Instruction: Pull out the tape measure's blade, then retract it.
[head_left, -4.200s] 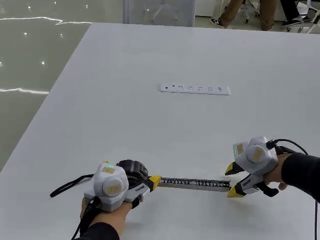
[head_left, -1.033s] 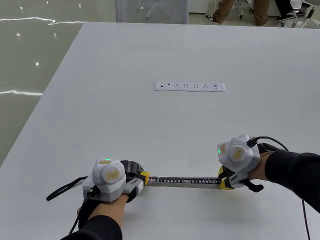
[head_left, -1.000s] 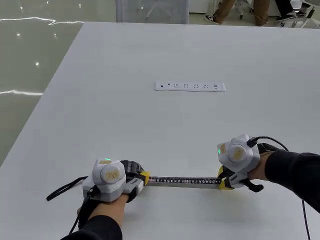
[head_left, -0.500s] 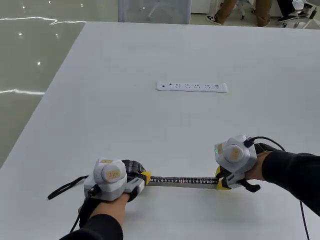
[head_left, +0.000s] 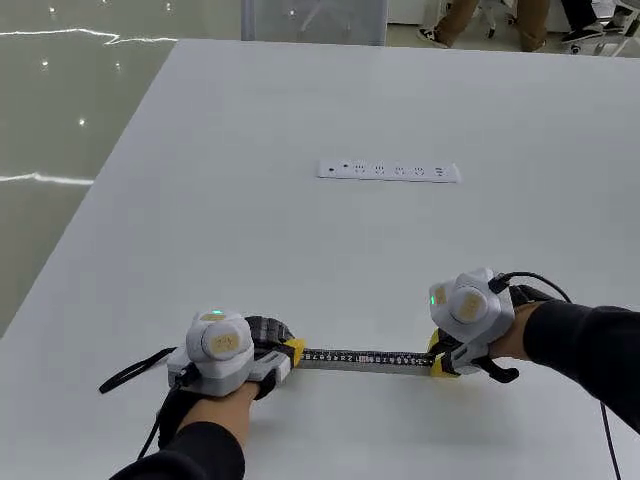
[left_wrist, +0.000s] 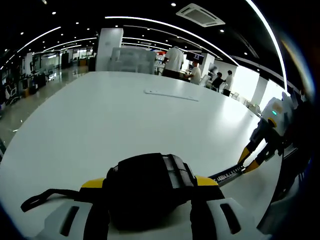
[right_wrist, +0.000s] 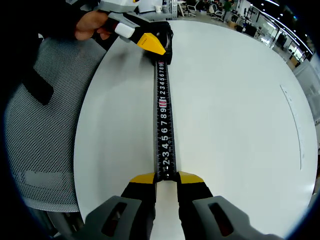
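The black tape measure body (head_left: 266, 333) lies near the table's front edge, and my left gripper (head_left: 278, 350) is shut on it. In the left gripper view the body (left_wrist: 150, 190) sits between the yellow fingertips (left_wrist: 93, 183). Its blade (head_left: 365, 357) runs flat along the table to the right. My right gripper (head_left: 437, 363) is shut on the blade's end. The right gripper view has the numbered blade (right_wrist: 164, 120) stretching from my right gripper (right_wrist: 164, 178) to the body (right_wrist: 163, 41). The right gripper (left_wrist: 253, 155) also shows at the right of the left gripper view.
A white power strip (head_left: 390, 171) lies mid-table, far beyond the tape. The tape's black wrist strap (head_left: 130, 371) trails left of my left hand. A grey mesh chair (right_wrist: 45, 115) stands past the table's near edge. People stand in the background.
My right gripper has drifted a little left toward the tape body, and the exposed blade looks slightly shorter. The left gripper keeps its hold in the same place.
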